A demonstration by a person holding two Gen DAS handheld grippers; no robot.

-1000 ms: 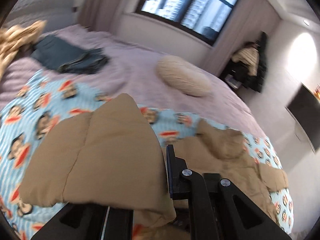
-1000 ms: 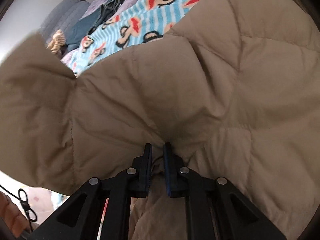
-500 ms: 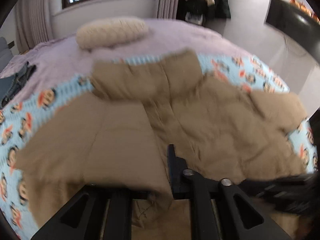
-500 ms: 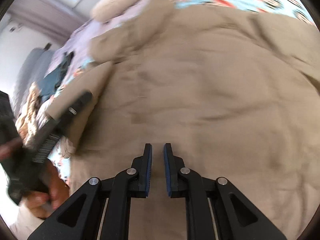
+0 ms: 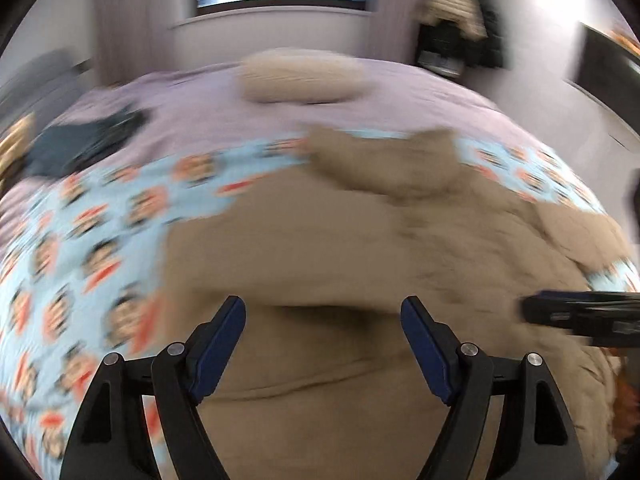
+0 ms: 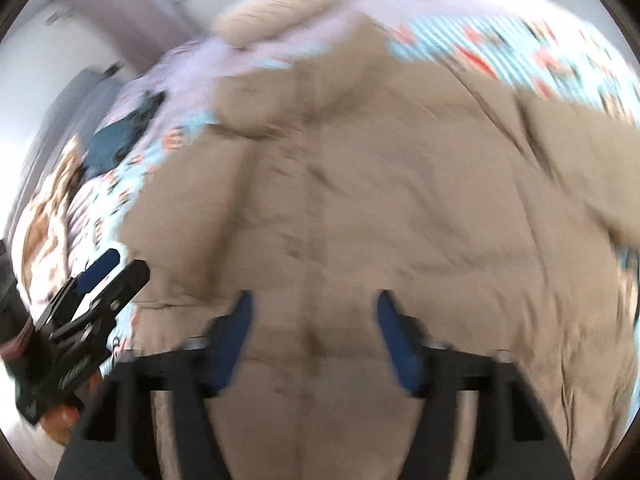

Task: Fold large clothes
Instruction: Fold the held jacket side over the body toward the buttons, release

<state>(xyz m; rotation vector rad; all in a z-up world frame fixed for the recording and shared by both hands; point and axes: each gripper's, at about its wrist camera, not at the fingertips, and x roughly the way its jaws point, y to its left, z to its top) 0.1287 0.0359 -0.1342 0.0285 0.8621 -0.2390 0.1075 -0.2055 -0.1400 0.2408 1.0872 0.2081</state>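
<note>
From the left wrist, the left claw is standing with its blue-padded jaws wide apart, having just been opening, and nothing is sitting between them. Directly beyond and beneath the jaws the tan padded jacket is lying spread on the bed, its near hem running just past the fingertips without touching them. To the left of the claw the light blue monkey-print blanket is showing from under the jacket. Far ahead of the claw a cream pillow is resting on the lilac cover, and far ahead to the left a dark blue garment is lying in a heap. At the right edge, level with the fingertips, the right claw is reaching in over the jacket, blurred.

From the right wrist, the right claw is also hanging with its jaws apart, having just been opening, empty, above the jacket, which is filling nearly everything ahead of it. The blanket is peeking out far ahead to the right. The pillow is lying far ahead, slightly left. To the left of this claw, the left claw is hovering at the jacket's edge with its jaws apart, held in a hand whose fingers are just showing at the lower left.
</note>
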